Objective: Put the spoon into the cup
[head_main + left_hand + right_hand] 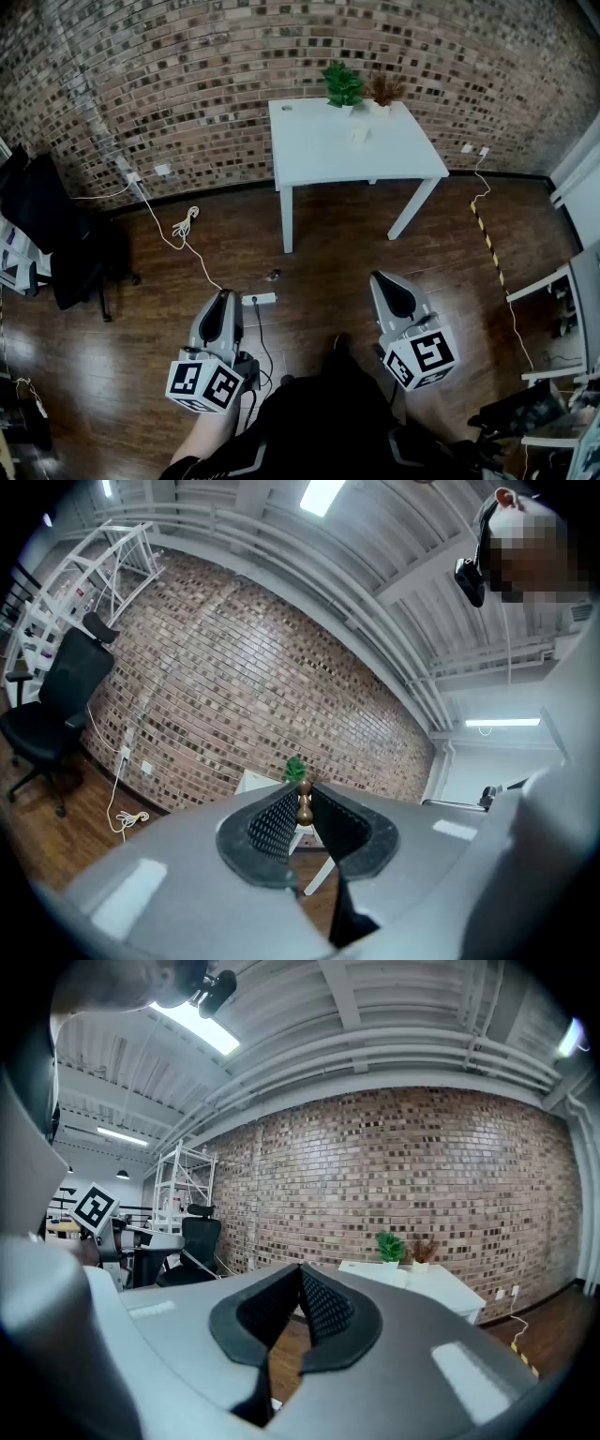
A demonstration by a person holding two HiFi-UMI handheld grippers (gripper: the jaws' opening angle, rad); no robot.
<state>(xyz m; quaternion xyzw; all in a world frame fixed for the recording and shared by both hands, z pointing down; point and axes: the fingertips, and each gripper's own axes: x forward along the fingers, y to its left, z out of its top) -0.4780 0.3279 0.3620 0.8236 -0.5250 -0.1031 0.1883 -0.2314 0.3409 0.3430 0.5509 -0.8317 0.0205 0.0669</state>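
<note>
Head view: both grippers are held low over a dark wooden floor (141,375), well apart from the white table (309,155) that stands against the brick wall (187,75). The left gripper (225,293) and the right gripper (380,276) each carry a marker cube (204,384) printed with black-and-white square patterns, which are codes and not words. On the table stand a green plant (342,86), a brown plant (385,89) and, just in front of them, a small pale cup (359,135). A white power strip (260,299) lies on the floor between the table and the left gripper.

Left gripper view: the jaws stand nearly together, pinching a thin, brown, knobbed wooden piece at their tips. It appears to be the handle of the spoon (305,804). The green plant shows just above it, far off, with a black office chair (56,705) at the left.

Right gripper view: the jaws meet at their tips with nothing between them. Beyond them the table carries both plants and the cup (401,1277), and at the far left a marker cube shows its square pattern.
</note>
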